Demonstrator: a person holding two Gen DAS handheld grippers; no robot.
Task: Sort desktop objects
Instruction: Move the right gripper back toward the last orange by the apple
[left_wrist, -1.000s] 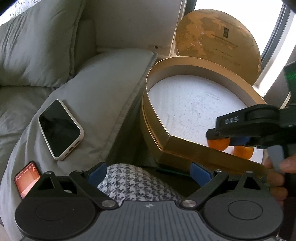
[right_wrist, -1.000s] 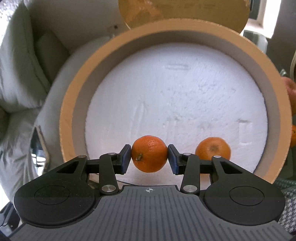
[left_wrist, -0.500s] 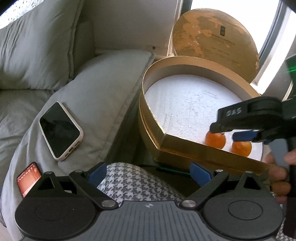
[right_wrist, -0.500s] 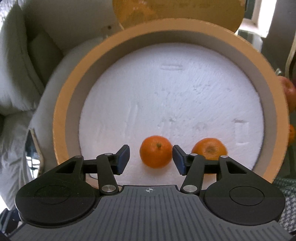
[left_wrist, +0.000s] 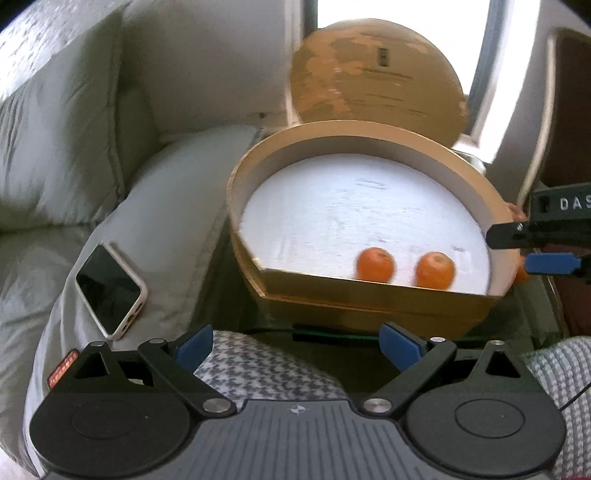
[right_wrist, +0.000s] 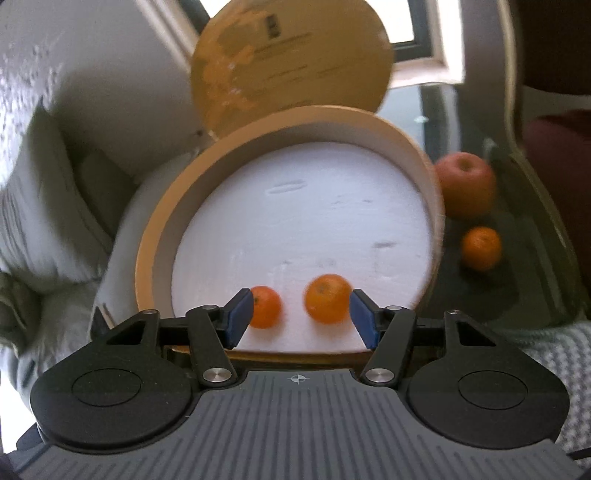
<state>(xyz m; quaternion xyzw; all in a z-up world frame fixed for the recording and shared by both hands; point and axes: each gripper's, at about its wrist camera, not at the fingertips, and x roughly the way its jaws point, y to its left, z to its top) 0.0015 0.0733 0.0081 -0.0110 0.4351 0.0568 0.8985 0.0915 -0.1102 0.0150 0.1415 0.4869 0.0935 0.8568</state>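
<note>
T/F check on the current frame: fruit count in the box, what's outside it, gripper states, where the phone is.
1. Two orange tangerines lie in the round gold box. True.
2. The right gripper is shut on a tangerine. False: open, holding nothing.
3. A red apple and a third tangerine sit on the glass table, outside the box. True.
4. The white-cased phone lies in the box. False: on the grey cushion.
5. The left gripper is open. True.

Both grippers (left (left_wrist: 295, 343), right (right_wrist: 301, 314)) gape.
</note>
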